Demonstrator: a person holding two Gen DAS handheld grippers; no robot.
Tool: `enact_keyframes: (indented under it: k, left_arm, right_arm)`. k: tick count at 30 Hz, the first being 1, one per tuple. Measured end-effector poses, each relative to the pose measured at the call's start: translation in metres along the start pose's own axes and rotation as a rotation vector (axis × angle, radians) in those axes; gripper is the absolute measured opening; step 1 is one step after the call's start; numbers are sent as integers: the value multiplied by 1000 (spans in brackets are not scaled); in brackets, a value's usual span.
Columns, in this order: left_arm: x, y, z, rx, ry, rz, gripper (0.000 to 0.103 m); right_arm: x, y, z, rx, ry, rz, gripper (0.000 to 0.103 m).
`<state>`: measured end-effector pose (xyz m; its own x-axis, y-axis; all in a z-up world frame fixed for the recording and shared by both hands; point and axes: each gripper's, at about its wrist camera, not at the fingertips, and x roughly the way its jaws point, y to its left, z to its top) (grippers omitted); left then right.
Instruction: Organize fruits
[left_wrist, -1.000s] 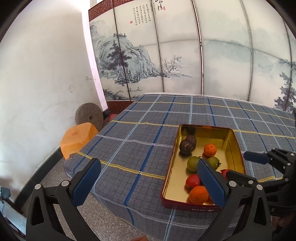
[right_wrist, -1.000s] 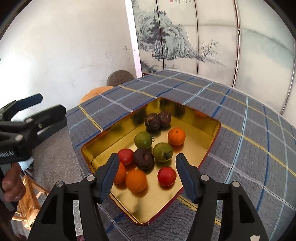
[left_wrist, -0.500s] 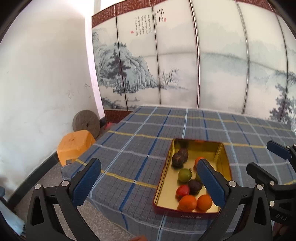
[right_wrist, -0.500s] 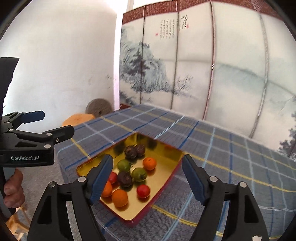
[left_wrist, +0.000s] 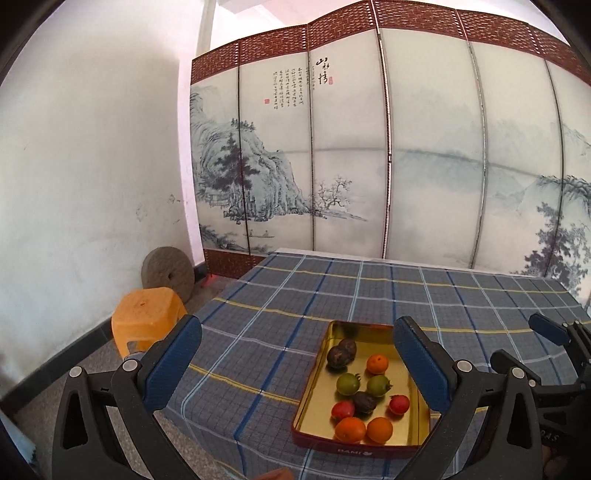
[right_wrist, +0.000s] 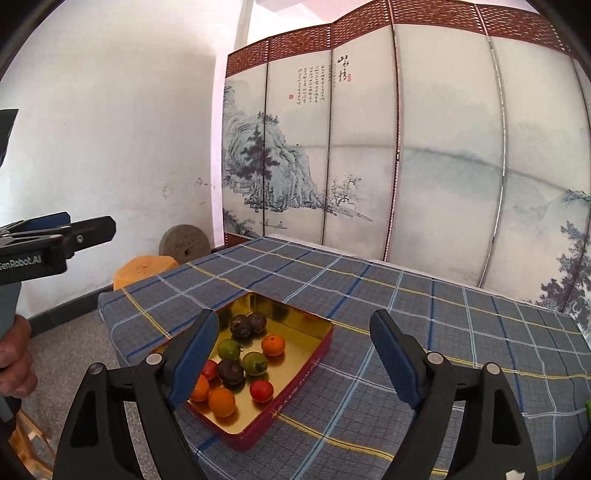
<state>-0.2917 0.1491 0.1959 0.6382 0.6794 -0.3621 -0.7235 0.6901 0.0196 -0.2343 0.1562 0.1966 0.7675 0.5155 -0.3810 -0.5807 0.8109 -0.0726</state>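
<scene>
Beyond both jaws (spread wide): fruit tin (left_wrist: 311, 400).

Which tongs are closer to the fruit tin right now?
Right, probably. The right tongs hang just right of the fruit tin; the left tongs sit farther left, past the tablecloth edge.

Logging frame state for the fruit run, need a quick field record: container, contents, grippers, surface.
container: gold-lined red rectangular tin, on the cloth near the table's front edge
contents: three orange fruits, two green fruits, two red fruits, three dark brown fruits
left gripper: open, holding nothing
right gripper: open, holding nothing
surface: blue-grey plaid tablecloth
</scene>
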Motion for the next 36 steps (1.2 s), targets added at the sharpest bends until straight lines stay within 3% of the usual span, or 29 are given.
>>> enact_keyframes:
  k: [13,20,22,27,34,36]
  left_arm:
    - [-14,-14,2,36,-13,-13,103]
    - [-4,-26,-2,73,65,-45,103]
    - [1,-33,-4,93,95,-51,103]
    - [16,-51,-12,134,162,-49,103]
    - [39,-71,-16,157,210,-35,103]
    - [44,-74,-17,162,209,-21,103]
  right_arm:
    - [-11,-4,-7,-5,6,-2,82]
    - [-4,-28,-18,-15,52,-56,83]
    - [3,-47,-25,-23,88,-84,89]
    - [25,-116,-49,-6,205,-201,89]
    - [81,-225,-89,-3,480,-392,91]
    - [95,-255,-98,32,547,-403,91]
